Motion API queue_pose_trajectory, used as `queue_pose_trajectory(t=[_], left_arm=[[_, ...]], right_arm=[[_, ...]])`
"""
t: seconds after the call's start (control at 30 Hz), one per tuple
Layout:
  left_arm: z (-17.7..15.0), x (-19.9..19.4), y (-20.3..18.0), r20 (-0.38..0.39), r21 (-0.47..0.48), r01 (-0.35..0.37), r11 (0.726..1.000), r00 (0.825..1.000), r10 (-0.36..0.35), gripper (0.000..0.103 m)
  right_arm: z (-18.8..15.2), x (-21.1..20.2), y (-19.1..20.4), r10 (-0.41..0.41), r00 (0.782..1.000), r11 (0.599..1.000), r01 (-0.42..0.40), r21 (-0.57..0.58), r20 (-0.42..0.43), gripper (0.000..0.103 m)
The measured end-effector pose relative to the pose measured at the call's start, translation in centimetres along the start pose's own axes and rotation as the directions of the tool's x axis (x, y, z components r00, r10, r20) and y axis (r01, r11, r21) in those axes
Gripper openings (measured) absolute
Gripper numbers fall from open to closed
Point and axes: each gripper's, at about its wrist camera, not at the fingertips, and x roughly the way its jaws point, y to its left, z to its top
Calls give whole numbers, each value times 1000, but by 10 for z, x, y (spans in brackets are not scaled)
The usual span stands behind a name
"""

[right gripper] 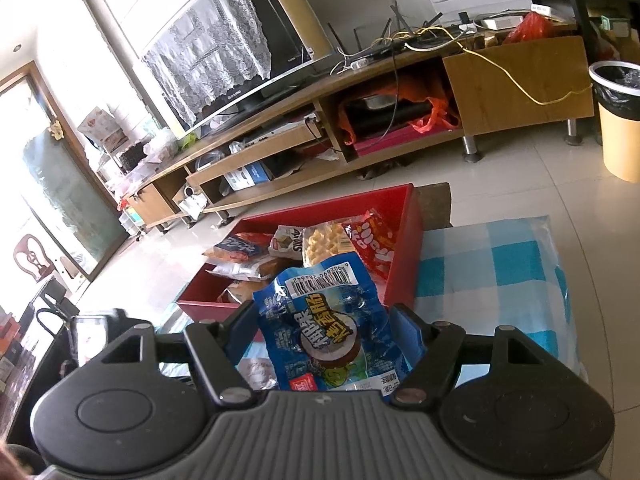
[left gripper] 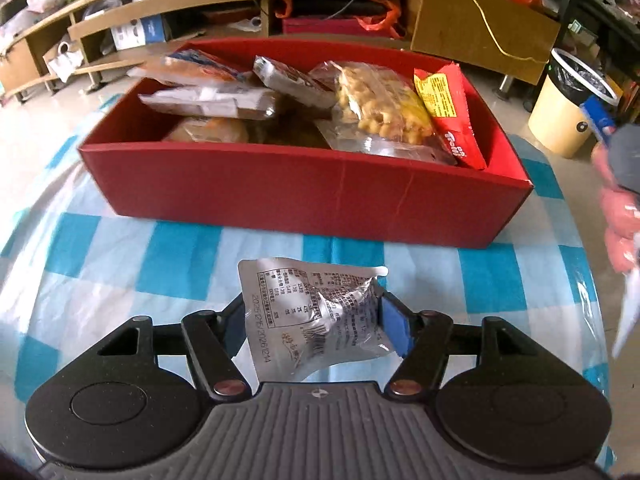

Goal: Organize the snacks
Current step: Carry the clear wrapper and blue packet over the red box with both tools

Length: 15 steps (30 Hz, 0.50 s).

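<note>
Centrally, the red box [left gripper: 304,196] served as the reference point; it stood on a table covered with a blue-and-white checked cloth [left gripper: 180,264] and held the sorted snacks. Inside the box, a clear bag of pale puffed pieces [left gripper: 380,104] lay toward the right end, with a red-and-yellow packet [left gripper: 452,120] leaning against the right wall. Several flatter wrapped packets [left gripper: 212,100] were stacked toward the left end.

On the near side of the box, a silver pouch [left gripper: 312,316] printed with small text and a barcode sat between the fingers of the left gripper [left gripper: 312,320]. Both pads pressed its edges, and the pouch was creased at the right pad, so the left gripper was clamped on the pouch. The pouch was above the cloth, apart from the box wall.

Also on the near side of the box, toward its right end, the right gripper [right gripper: 324,336] was clamped on a blue packet [right gripper: 332,328] bearing a barcode and a picture of a round snack. The packet stood upright between the fingers, outside the box.

Beyond the box, a low wooden cabinet [right gripper: 516,80] ran along the wall, and a pale waste bin [left gripper: 568,112] with a dark liner stood on the floor to the right of the box.
</note>
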Motion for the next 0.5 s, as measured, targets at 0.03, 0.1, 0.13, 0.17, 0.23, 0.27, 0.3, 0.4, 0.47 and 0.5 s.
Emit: queue_pose_trajectory(t=[0.03,0.1,0.13,0.17,0.23,0.27,0.3,0.4,0.47,0.5], left_arm=[[0,-5,2,5,8,0,1000,1000,0,73],[0,-14,4,15,23,7,1000,1000,-8,73],[1,-18,6,20,28,11,1000,1000,-12,73],[2,-23,7,26,34,17,999,999,-18,73],[4,-31,8,38,37,21,999,999,-22,73],[5,-36,10,44,35,26,999,999,-28,73],[7,-39,12,51,30,34,999,998,-35,73],[15,-50,17,80,21,53,998,995,-55,73],[22,-56,21,108,12,56,998,993,-57,73],[27,-58,23,120,9,51,999,991,-52,73]], right_arm=[[0,0,0,0,1000,1000,0,-2,0,68],[0,1,1,-2,1000,1000,2,-3,2,68],[0,1,2,-2,1000,1000,2,-3,4,68],[0,1,2,-3,1000,1000,3,-3,9,68],[2,2,4,-4,1000,1000,4,-6,14,68],[3,2,5,-4,1000,1000,4,-4,19,68],[4,3,7,-5,1000,1000,5,-5,23,68],[8,6,11,-8,999,1000,8,-13,31,68],[11,10,13,-15,999,1000,16,-18,36,68],[13,12,14,-18,999,1000,18,-18,40,68]])
